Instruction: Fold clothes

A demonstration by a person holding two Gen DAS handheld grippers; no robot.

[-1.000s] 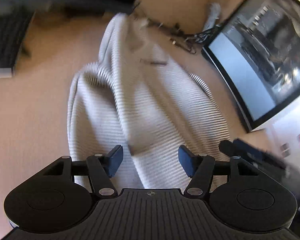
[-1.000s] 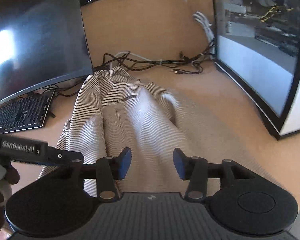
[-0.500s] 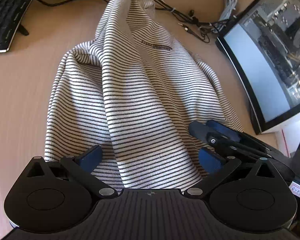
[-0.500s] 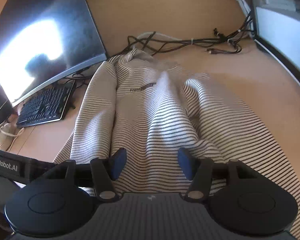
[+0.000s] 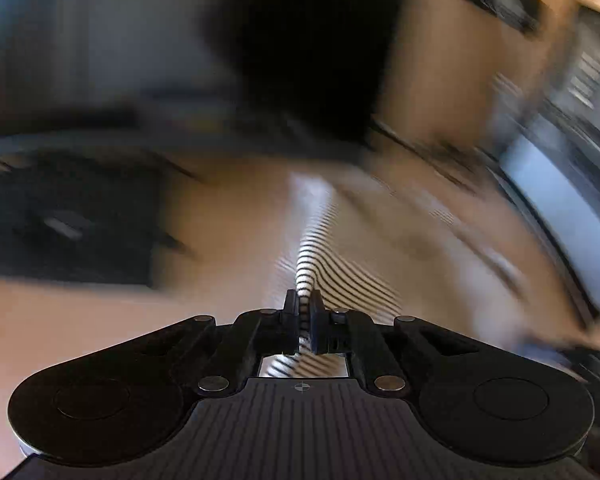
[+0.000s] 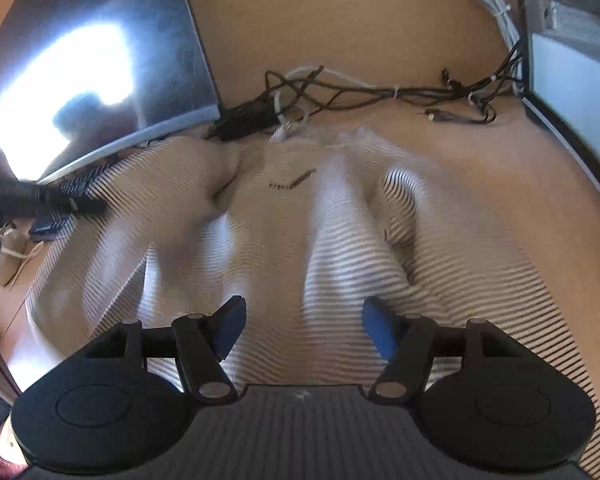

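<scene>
A white shirt with thin black stripes (image 6: 340, 248) lies crumpled on a tan desk, a small dark logo near its collar. My left gripper (image 5: 305, 304) is shut on a fold of the striped shirt (image 5: 312, 264), which rises as a taut ridge from the jaws; that view is heavily blurred. My right gripper (image 6: 300, 326) is open, its blue pads either side of a raised fold at the shirt's near edge, holding nothing. The left gripper shows as a dark bar in the right wrist view (image 6: 48, 202) at the shirt's left side.
A dark monitor (image 6: 96, 60) stands at the back left with a keyboard (image 6: 76, 184) under it. A second screen (image 6: 580, 64) stands at the right. A tangle of cables (image 6: 360, 96) lies behind the shirt. Bare desk (image 6: 500, 160) lies to the right.
My left gripper has closed on a fold of the shirt and swung left and up, pulling the cloth. The right gripper stays open over the shirt's near edge.
</scene>
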